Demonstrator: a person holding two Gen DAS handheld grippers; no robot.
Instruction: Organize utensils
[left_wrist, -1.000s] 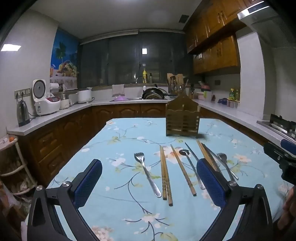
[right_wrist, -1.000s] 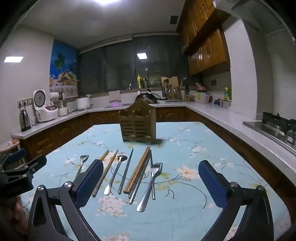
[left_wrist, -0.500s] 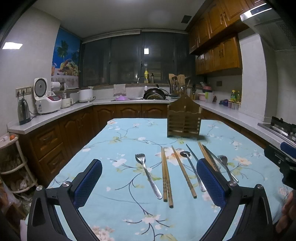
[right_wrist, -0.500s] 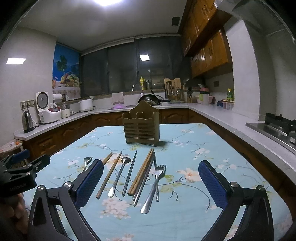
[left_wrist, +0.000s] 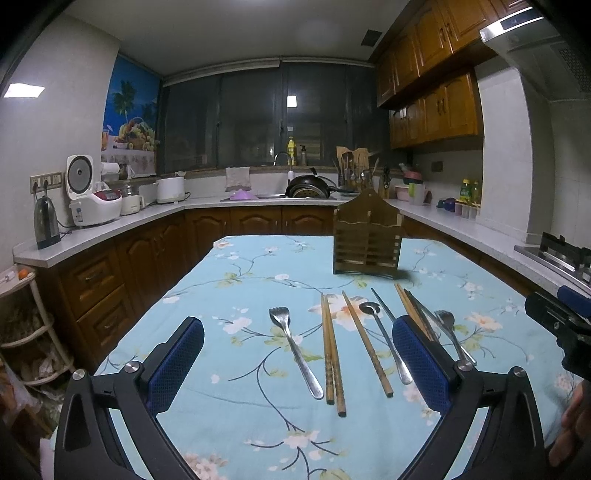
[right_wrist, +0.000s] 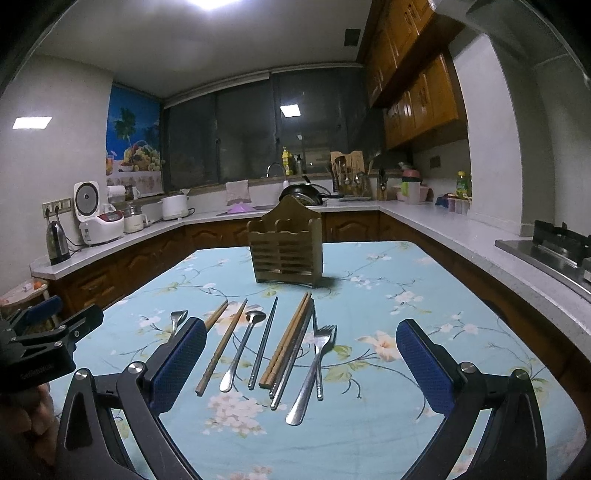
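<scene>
The bench (left_wrist: 236, 280) carries a light blue flowered cloth, and everything on it is placed here against the wooden holder (left_wrist: 366, 239), which stands upright on the far half, its slatted front toward the cameras and nothing showing above its rim. The utensils lie in a loose row on the cloth on the near side of the holder, handles toward the cameras, none touching it. The left gripper (left_wrist: 297, 363) hovers low over the near edge, well short of the holder, fingers spread wide and gripping nothing; the right gripper (right_wrist: 301, 363) hovers likewise, fingers (right_wrist: 421, 365) released and empty. In the left view the right gripper's side shows at the frame's right edge, with part of a hand (left_wrist: 570, 424) below it. From the left view, a fork (left_wrist: 293, 343) lies farthest left of the holder, then a pair of wooden chopsticks (left_wrist: 332, 354) touching side by side, a single wooden chopstick (left_wrist: 365, 341), a spoon (left_wrist: 384, 338) directly before the holder, and one metal chopstick (left_wrist: 382, 304); the rest is partly hidden behind the left gripper's right finger. The right view shows that end better: a second wooden pair (right_wrist: 286, 339) with a metal pair (right_wrist: 293, 358) just beside it, and two forks (right_wrist: 314, 365) crossing near their heads, lying right of the holder's front. A small spoon or fork head (right_wrist: 178, 318) at the row's left end is half hidden behind the right gripper's left finger
</scene>
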